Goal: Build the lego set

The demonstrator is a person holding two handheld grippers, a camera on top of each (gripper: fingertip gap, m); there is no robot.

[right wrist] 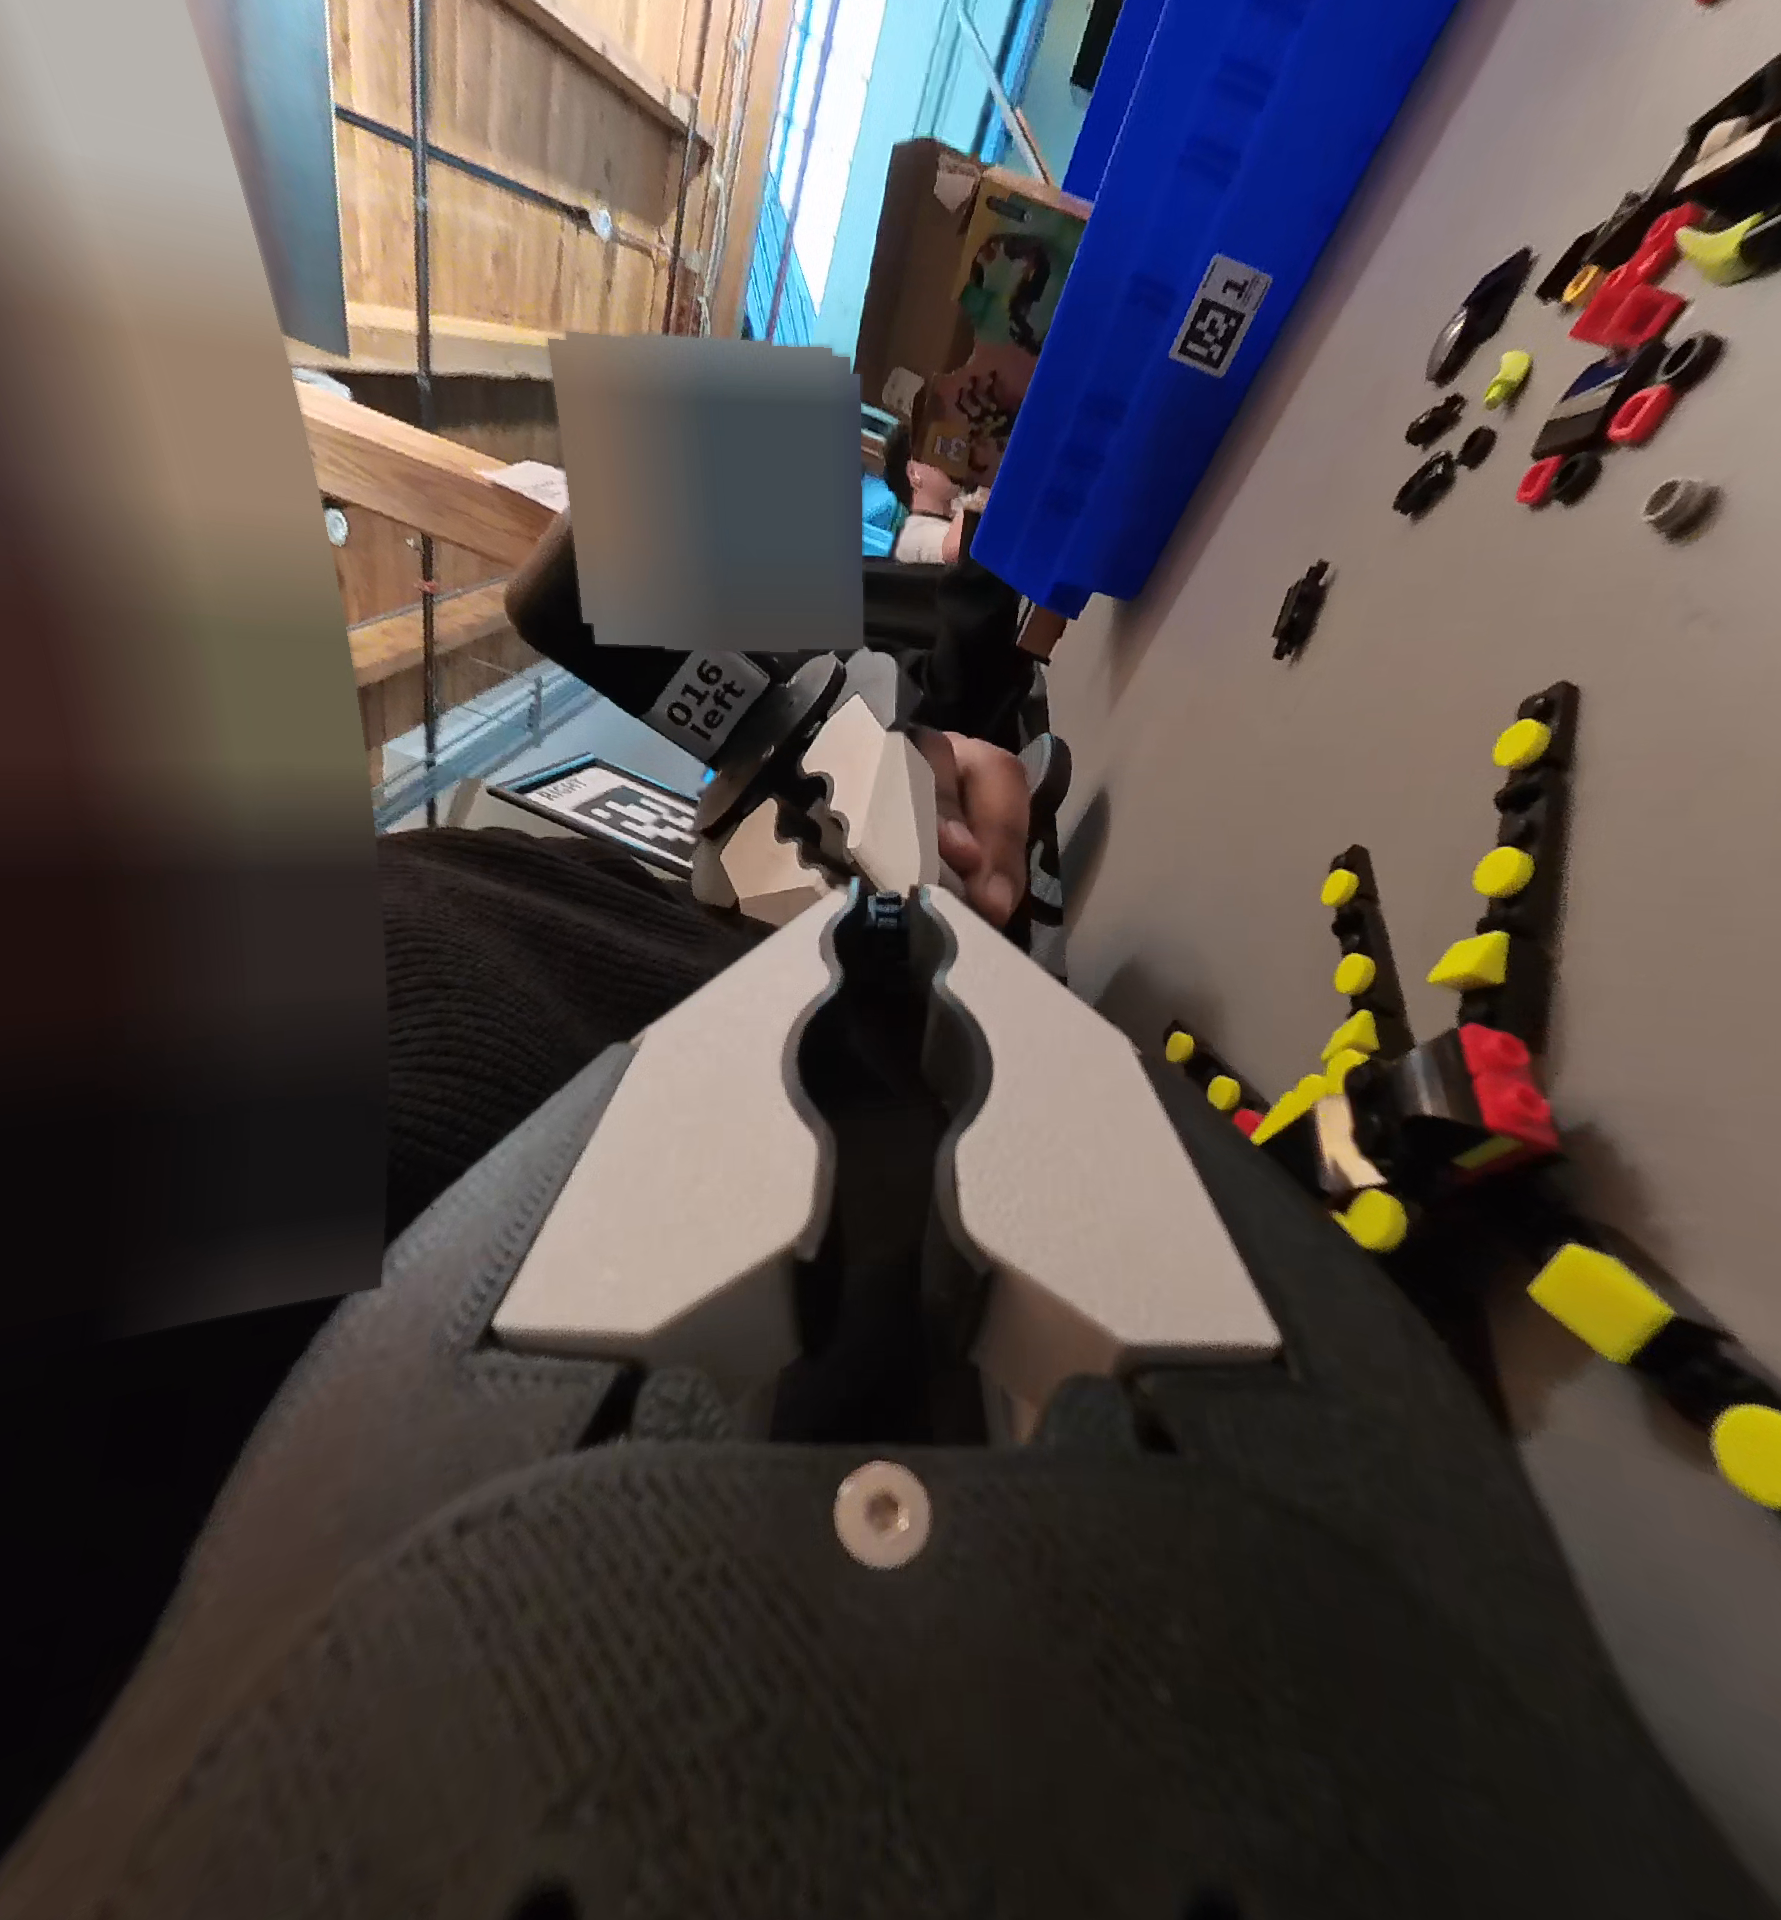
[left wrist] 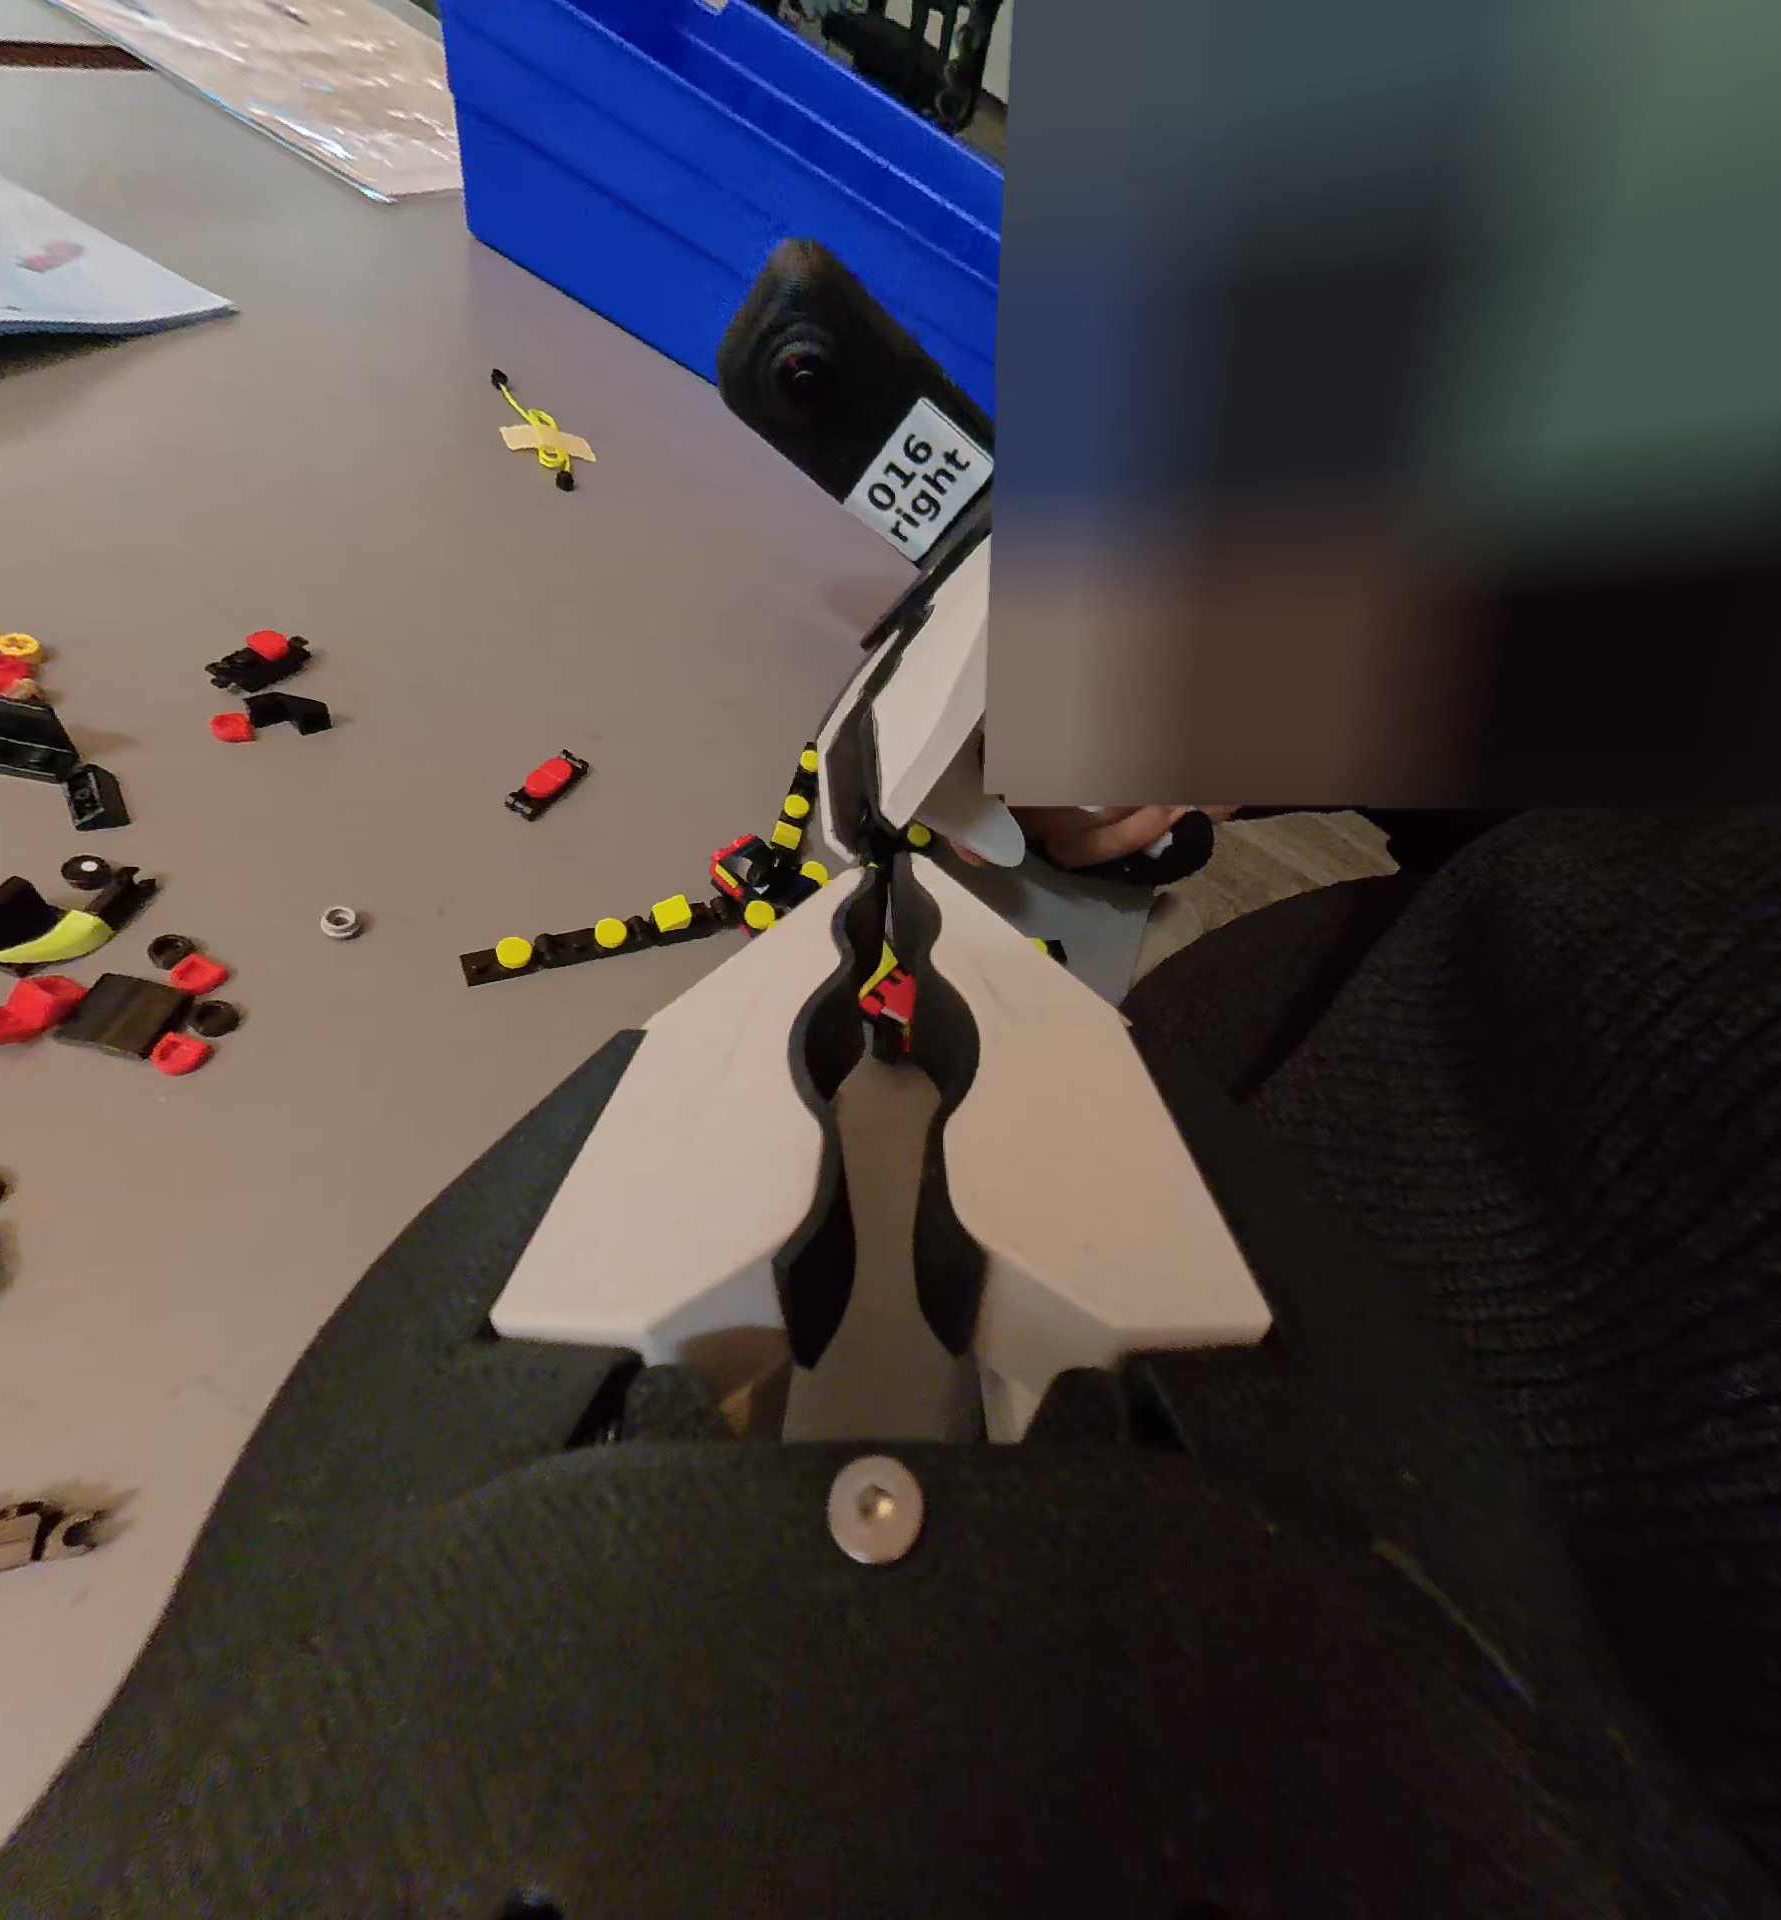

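Partly built: black-and-yellow lego model lies on worktop amid many loose bricks, while left gripper and right gripper, fingers narrow, pinch a small dark piece between them.

The left gripper and the right gripper met tip to tip, raised off the table near its edge. The left gripper's jaws stood nearly closed, with only a thin gap at their tips. The right gripper's jaws were likewise drawn close together, and something small and dark sat between their tips. A bare hand showed just behind the left gripper's fingers.
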